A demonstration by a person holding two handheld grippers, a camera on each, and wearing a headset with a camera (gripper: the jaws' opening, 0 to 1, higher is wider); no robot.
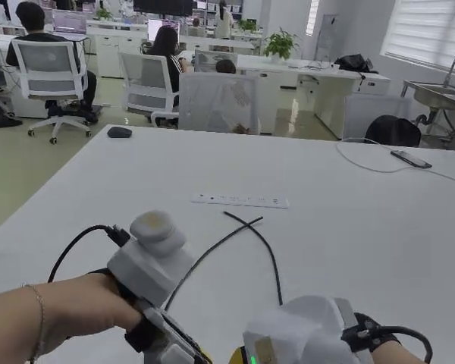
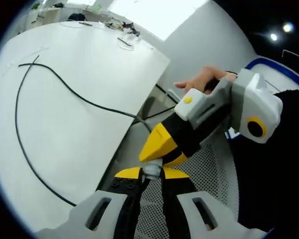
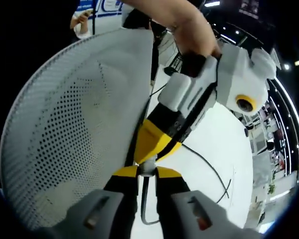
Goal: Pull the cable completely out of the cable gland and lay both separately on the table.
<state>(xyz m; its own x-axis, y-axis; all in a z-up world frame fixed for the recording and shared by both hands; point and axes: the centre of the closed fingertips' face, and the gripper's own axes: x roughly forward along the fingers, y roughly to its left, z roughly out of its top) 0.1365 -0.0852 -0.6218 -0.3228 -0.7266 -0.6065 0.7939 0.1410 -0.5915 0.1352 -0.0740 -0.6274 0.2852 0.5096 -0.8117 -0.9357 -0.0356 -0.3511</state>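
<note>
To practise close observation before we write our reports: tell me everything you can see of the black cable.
The black cable is thin, round and flexible, rubbery-looking. Its two free ends lie on the white table, crossing at the far side. Both strands curve back over the near edge, where it meets the pale cable gland, held in the air between the tips of the left gripper and right gripper. It seems not yet pulled out.

Head view: from above the near edge of the white table point(image 1: 349, 250), looking forward and down.
Left gripper view: close, facing the right gripper point(image 2: 152, 158).
Right gripper view: close, facing the left gripper point(image 3: 147, 158).
Shared: table, black cable point(image 1: 250, 235), cable gland point(image 2: 152, 170).
</note>
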